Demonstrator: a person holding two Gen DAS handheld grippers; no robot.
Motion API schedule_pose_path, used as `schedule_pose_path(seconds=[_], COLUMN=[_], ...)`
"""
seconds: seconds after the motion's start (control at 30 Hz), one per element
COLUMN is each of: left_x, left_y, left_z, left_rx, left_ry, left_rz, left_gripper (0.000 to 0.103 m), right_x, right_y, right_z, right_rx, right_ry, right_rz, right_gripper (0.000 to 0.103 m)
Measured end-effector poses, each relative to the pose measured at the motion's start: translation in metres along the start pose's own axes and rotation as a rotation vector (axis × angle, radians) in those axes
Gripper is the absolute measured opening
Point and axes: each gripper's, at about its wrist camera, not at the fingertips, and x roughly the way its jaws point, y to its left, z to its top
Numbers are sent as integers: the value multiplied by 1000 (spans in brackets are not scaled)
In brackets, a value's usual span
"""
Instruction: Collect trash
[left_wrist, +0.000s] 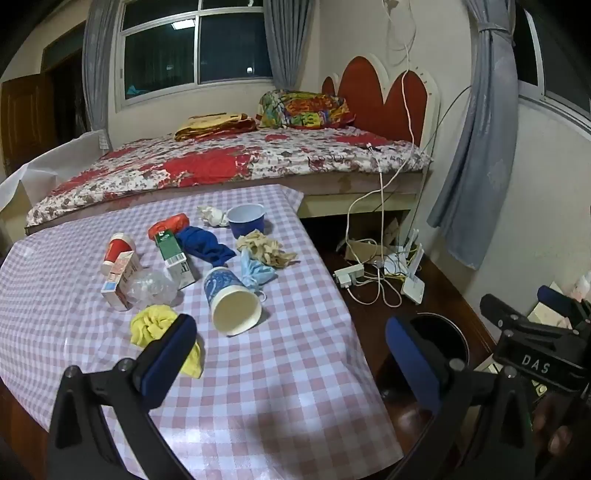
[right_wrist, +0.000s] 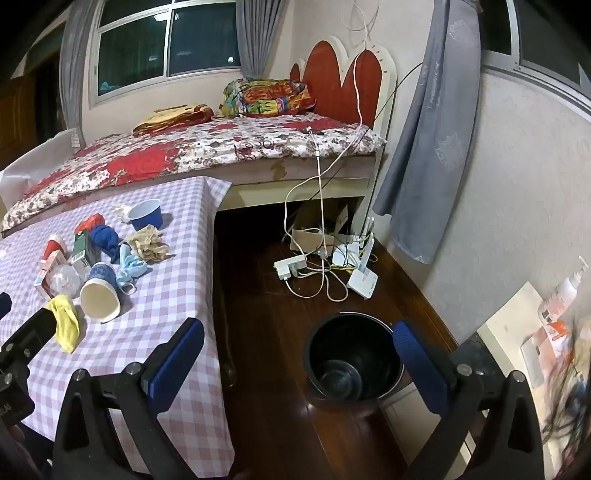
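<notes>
Trash lies on the pink checked table (left_wrist: 258, 376): a tipped paper cup (left_wrist: 232, 306), a yellow rag (left_wrist: 153, 326), a blue mask (left_wrist: 255, 271), crumpled brown paper (left_wrist: 267, 251), a blue cup (left_wrist: 245, 219), a blue cloth (left_wrist: 205, 245), a green carton (left_wrist: 175, 258), clear plastic (left_wrist: 153, 288) and small boxes (left_wrist: 120, 280). My left gripper (left_wrist: 291, 326) hangs open over the table's near right part, nothing between its fingers. My right gripper (right_wrist: 299, 328) stands open above the floor, beside the table's edge and the black bin (right_wrist: 347, 315), which looks empty.
A bed (right_wrist: 207, 147) with a floral cover stands behind the table. A power strip (right_wrist: 291, 267), cables and a white router (right_wrist: 364, 282) lie on the dark wood floor beyond the bin. At the right are a grey curtain (right_wrist: 424, 166) and a low shelf with a bottle (right_wrist: 559, 295).
</notes>
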Motion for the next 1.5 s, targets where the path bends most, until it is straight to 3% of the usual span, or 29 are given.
schedule_pose_path(seconds=[1.5], left_x=[5], left_y=[9], left_z=[-7], left_rx=[-16], left_ry=[9], left_rz=[5], left_gripper=[103], right_x=[-3], right_y=[9], right_z=[-8], right_rx=[-20], right_ry=[7], right_rz=[27], right_gripper=[103])
